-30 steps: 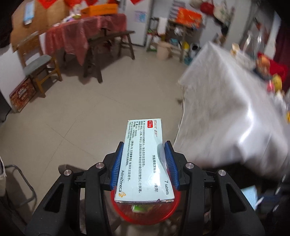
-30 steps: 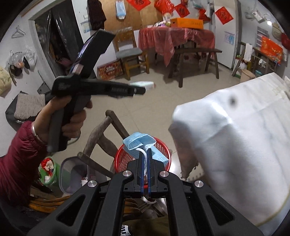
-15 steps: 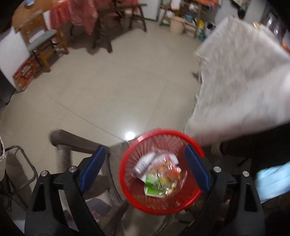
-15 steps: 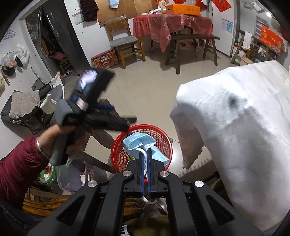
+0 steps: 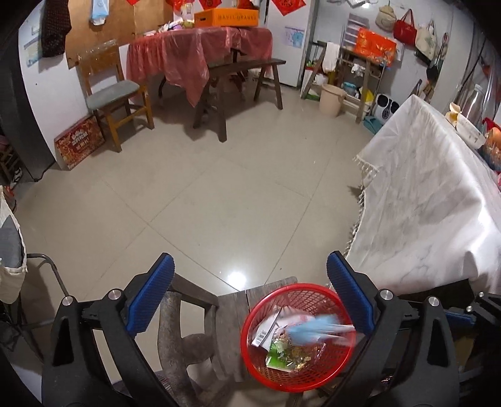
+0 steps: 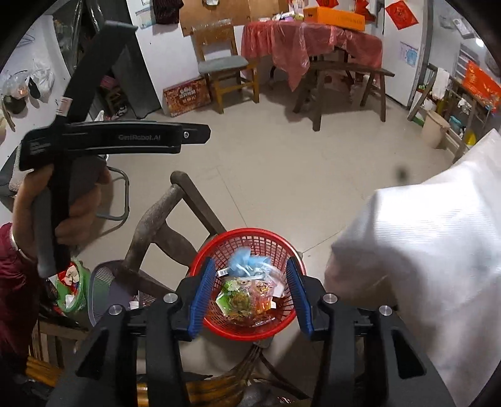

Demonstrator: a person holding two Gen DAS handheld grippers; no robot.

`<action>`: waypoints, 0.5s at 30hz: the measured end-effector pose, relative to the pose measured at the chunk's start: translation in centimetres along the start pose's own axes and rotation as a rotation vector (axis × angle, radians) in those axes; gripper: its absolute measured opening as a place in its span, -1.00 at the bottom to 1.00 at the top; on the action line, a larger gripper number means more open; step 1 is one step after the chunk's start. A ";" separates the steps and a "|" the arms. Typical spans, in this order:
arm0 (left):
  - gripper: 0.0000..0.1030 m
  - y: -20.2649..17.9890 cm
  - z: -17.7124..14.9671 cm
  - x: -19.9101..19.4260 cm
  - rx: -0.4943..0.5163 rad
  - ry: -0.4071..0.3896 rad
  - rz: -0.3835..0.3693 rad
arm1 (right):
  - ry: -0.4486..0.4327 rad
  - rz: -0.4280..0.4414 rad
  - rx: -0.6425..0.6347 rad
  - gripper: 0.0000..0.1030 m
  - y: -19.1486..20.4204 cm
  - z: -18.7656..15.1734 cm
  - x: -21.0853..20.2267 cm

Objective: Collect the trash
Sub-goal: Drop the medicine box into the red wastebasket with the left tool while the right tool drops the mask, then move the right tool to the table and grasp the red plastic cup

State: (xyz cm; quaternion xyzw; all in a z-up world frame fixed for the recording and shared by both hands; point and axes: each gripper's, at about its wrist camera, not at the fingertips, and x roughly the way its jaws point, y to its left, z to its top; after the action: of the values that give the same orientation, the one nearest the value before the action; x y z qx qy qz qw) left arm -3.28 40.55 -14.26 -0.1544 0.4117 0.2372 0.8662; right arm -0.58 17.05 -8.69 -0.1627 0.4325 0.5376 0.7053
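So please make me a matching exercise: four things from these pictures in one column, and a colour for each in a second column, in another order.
Things:
1. basket
2. face mask
3. tablecloth beside the basket
4. box on the far table

Colours:
a. white
b. orange
c. red
d. light blue

Pairs: 1-c, 2-d, 3-a, 4-b

face mask point(image 6: 249, 262) in basket point(image 6: 260, 233), left of draped table point(image 6: 438, 250).
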 end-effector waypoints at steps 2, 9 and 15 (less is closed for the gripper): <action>0.83 -0.3 0.1 -0.3 0.006 -0.002 -0.002 | -0.018 -0.002 0.009 -0.09 -0.3 -0.2 -0.8; 0.83 -2.8 0.1 -1.7 0.065 -0.029 -0.009 | -0.086 -0.049 0.047 0.04 -2.0 -1.4 -4.2; 0.84 -5.2 0.3 -3.7 0.106 -0.068 -0.038 | -0.159 -0.090 0.116 0.20 -4.2 -2.9 -7.8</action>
State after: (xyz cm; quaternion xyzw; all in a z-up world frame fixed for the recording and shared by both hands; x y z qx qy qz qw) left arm -2.33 35.25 -10.76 -0.1078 0.3911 0.2037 0.8910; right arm 1.58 8.67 -5.28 -0.0978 0.3977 0.4908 0.7690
